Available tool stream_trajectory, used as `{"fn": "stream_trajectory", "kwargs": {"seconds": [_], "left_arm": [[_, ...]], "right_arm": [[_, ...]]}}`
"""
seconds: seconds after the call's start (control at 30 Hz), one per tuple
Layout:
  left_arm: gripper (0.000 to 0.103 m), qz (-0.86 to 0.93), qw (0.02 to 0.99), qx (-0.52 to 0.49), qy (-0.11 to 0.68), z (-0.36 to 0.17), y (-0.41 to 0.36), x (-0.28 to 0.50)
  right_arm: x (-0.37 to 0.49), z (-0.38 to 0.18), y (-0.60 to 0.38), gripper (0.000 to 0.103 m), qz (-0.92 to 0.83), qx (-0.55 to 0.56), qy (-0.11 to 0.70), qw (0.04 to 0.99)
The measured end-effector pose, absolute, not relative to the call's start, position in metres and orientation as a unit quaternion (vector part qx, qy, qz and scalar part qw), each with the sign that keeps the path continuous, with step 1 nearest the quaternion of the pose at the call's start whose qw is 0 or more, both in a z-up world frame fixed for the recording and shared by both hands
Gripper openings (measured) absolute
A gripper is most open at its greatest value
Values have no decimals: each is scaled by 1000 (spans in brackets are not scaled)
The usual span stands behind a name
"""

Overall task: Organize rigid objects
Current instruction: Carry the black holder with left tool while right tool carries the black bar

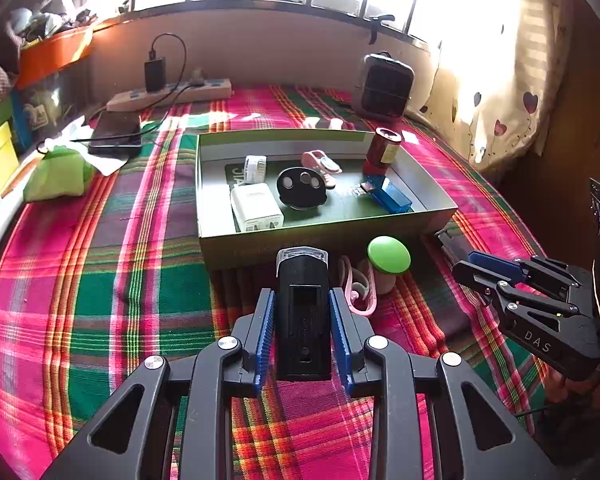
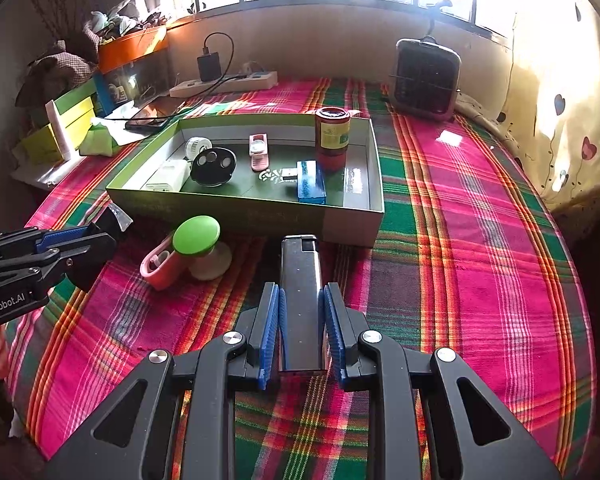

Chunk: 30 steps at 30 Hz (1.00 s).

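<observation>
My left gripper (image 1: 302,294) is shut on a black lamp (image 1: 303,320) with a clear front cap, held just short of the green box's front wall (image 1: 324,242). My right gripper (image 2: 302,286) is shut on a slim silver lighter (image 2: 300,280), pointing at the box's near wall (image 2: 220,212). Inside the box lie a white charger (image 1: 256,208), a black round disc (image 1: 301,188), a pink piece (image 1: 320,162), a blue USB stick (image 1: 392,196) and an upright red canister (image 2: 332,138). In front of the box, on the cloth, are a green-capped mushroom shape (image 2: 196,236) and a pink case (image 2: 160,268).
The plaid cloth covers a bed. At the back lie a power strip (image 1: 172,94) with a black adapter, a phone (image 1: 116,132) and a small fan heater (image 2: 426,76). A green pouch (image 1: 56,174) and stacked boxes are on the left, and a curtain (image 2: 560,120) hangs on the right.
</observation>
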State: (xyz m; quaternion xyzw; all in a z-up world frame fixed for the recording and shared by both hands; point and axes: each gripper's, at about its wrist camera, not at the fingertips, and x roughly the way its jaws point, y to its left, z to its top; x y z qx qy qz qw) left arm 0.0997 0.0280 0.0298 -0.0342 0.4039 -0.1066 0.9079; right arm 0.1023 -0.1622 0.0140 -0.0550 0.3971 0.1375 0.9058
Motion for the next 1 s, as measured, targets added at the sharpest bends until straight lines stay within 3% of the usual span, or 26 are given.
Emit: {"fn": "stream_trajectory", "kwargs": {"seconds": [1.0], "left_arm": [[26, -107, 916, -57, 383, 60, 49, 137]], "right_arm": [[130, 50, -159, 24, 156, -53, 369, 915]]}}
